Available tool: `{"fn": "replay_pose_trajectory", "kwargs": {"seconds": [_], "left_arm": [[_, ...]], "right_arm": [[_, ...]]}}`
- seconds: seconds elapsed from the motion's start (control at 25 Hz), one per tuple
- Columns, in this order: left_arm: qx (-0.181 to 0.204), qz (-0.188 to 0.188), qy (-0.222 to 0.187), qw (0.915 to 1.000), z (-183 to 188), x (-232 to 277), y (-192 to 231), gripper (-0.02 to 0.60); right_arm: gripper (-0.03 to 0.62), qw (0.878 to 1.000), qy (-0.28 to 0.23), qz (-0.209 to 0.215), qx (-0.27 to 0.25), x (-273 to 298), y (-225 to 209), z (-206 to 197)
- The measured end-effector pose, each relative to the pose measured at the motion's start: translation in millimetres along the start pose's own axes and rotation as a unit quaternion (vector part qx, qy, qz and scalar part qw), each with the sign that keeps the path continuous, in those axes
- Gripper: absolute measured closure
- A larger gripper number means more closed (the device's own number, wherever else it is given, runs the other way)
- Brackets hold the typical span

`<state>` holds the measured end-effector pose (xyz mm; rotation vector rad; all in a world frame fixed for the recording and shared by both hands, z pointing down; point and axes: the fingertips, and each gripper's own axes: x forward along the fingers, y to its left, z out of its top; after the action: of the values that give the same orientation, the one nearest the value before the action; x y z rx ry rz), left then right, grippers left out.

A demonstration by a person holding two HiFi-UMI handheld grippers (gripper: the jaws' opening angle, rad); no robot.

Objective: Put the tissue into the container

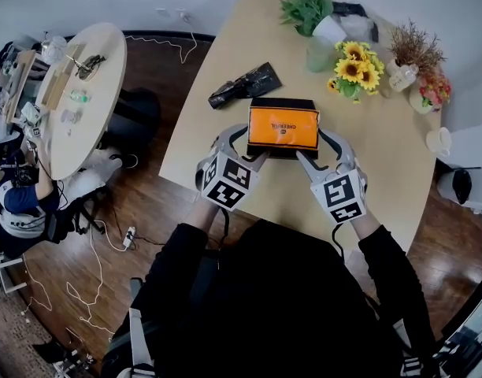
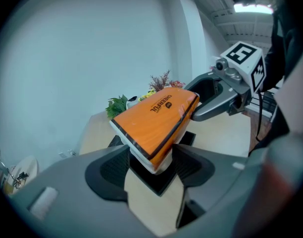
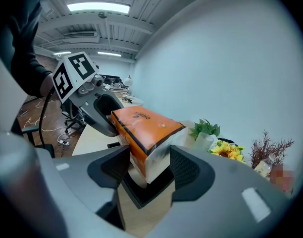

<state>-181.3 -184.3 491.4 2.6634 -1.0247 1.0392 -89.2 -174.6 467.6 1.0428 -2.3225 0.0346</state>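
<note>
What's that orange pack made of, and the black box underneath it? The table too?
The orange pack looks like soft white tissue in glossy plastic film: the wrap shines, and white shows at its ends. The black box looks matte and stiff, perhaps plastic or card; hard to tell. The table looks like pale wood or laminate, smooth and dull.

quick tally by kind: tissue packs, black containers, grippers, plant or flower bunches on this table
tissue pack: 1
black container: 1
left gripper, right gripper: 2
green plant, sunflowers, dried twigs, pink flowers: 4
total: 8
</note>
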Motion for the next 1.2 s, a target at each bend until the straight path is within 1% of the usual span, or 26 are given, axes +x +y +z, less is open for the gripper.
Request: {"fn": "replay_pose_trajectory", "kwargs": {"seconds": [0.44, 1.2], "left_arm": [[-0.006, -0.008, 0.016, 0.9998, -14.4, 17.2, 11.9, 0.327], [-0.006, -0.019, 0.047, 0.9987, -37.4, 36.2, -3.4, 0.33]], "right_arm": [[0.338, 1.0, 0.013, 0.011, 0.01, 24.3, -2.5, -10.5], [0.338, 0.999, 0.034, 0.022, 0.021, 32.4, 3.5, -42.9]]}}
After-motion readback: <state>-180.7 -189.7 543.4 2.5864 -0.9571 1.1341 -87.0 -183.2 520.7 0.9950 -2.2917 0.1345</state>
